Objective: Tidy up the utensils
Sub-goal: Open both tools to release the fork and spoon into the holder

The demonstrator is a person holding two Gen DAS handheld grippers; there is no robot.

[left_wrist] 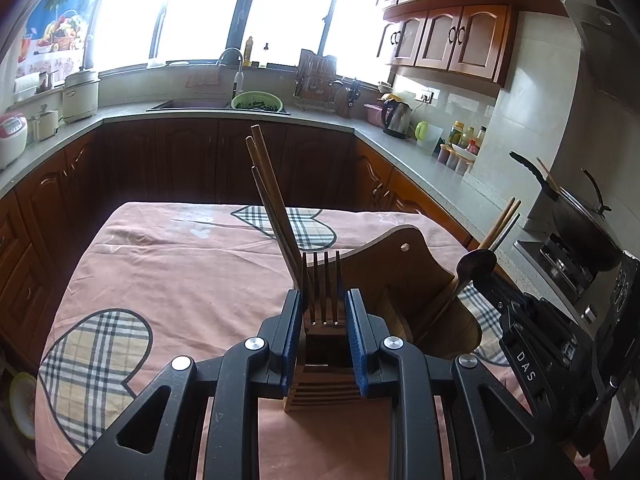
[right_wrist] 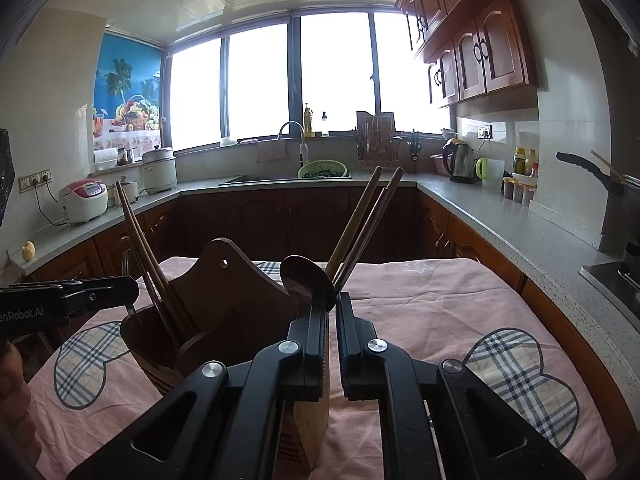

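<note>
Looking along the left hand-held gripper (left_wrist: 323, 312), we see its blue pads clamped on the sides of a fork (left_wrist: 322, 288), tines up, at the lower centre of the left wrist view, above a slot of the wooden utensil holder (left_wrist: 396, 280). Three dark chopsticks (left_wrist: 272, 208) lean up and to the left from the holder just behind the fork. In the right wrist view, the right hand-held gripper (right_wrist: 331, 316) sits at lower centre with its jaws nearly together, a spoon (right_wrist: 306, 280) handle caught between them and its bowl upright. Chopsticks (right_wrist: 362, 224) fan up behind it. The holder stands on the bench under a pink cloth (left_wrist: 180, 248) with plaid hearts.
</note>
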